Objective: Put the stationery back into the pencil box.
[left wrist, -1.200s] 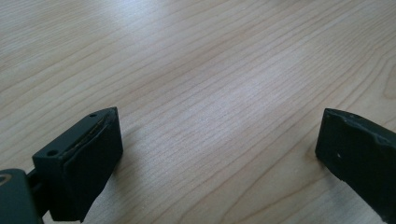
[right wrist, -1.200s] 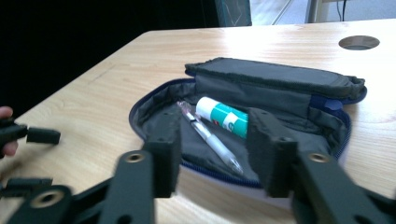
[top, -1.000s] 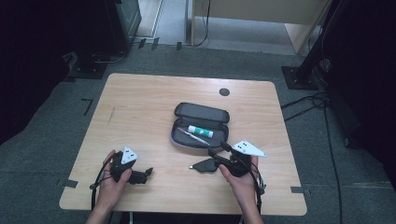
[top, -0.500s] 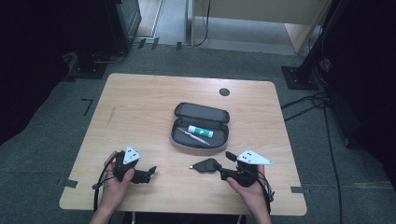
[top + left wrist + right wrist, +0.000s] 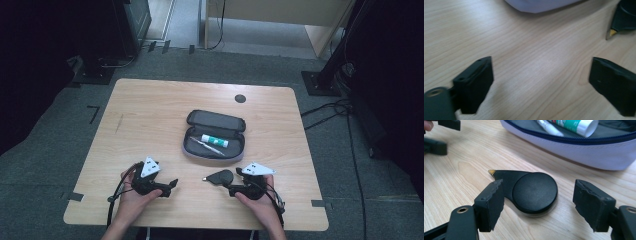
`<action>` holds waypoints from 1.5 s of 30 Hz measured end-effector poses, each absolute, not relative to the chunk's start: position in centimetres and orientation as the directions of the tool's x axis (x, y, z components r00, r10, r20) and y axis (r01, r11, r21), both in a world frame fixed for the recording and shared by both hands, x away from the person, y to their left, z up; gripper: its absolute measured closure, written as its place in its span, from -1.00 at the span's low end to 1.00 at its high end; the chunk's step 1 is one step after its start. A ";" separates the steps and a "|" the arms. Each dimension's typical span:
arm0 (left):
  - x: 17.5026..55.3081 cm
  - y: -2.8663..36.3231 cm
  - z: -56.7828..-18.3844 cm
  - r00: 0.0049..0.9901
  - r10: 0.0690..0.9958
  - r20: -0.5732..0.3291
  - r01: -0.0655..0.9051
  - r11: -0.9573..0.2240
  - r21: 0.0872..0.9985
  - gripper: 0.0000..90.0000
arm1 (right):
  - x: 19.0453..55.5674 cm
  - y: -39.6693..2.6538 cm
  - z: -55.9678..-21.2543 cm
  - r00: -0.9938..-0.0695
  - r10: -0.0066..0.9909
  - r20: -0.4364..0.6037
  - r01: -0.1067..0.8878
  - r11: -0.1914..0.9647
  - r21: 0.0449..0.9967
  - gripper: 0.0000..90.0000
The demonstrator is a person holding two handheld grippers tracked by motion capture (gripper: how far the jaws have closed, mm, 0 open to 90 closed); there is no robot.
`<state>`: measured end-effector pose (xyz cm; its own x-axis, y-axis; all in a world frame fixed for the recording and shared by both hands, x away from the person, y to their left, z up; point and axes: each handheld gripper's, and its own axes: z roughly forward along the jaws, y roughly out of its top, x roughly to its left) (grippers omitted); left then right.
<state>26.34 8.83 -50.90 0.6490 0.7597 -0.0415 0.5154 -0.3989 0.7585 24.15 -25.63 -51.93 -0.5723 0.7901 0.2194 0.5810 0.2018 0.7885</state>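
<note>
No text, label or number is legible.

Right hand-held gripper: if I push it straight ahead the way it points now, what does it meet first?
The right hand-held gripper would first meet the black teardrop-shaped tool lying on the table between its open jaws. The open pencil case lies beyond it. How far off the tool lies is hard to judge.

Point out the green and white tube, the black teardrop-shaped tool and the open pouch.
green and white tube [image 5: 215, 140], high view, middle of its body.
black teardrop-shaped tool [image 5: 534, 192], right gripper view, centre of its round disc.
open pouch [image 5: 215, 120], high view, its opened lid.
</note>
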 end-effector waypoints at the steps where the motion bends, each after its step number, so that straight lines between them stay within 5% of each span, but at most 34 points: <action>1: 26.4 8.8 -50.9 0.644 0.763 -0.045 0.519 -0.393 0.759 -0.71 | 24.2 -25.5 -52.0 -0.570 0.792 0.217 0.584 0.205 0.785 -0.48; 13: 26.0 7.3 -51.3 0.718 0.693 -0.066 0.490 -0.436 0.755 -0.11 | 24.9 -23.4 -52.3 -0.650 0.745 0.148 0.548 0.324 0.771 -0.51; 31: 25.1 5.2 -51.8 0.813 0.582 0.020 0.378 -0.553 0.742 0.43 | 24.2 -20.9 -52.3 -0.732 0.678 0.071 0.475 0.433 0.766 -0.11; 36: 25.3 5.2 -51.8 0.813 0.582 0.023 0.375 -0.553 0.743 0.43 | 24.1 -20.3 -52.3 -0.754 0.654 0.059 0.454 0.454 0.766 -0.09; 45: 26.0 5.5 -51.8 0.842 0.539 -0.032 0.382 -0.553 0.740 0.07 | 23.8 -19.2 -52.3 -0.794 0.607 0.042 0.415 0.490 0.767 -0.08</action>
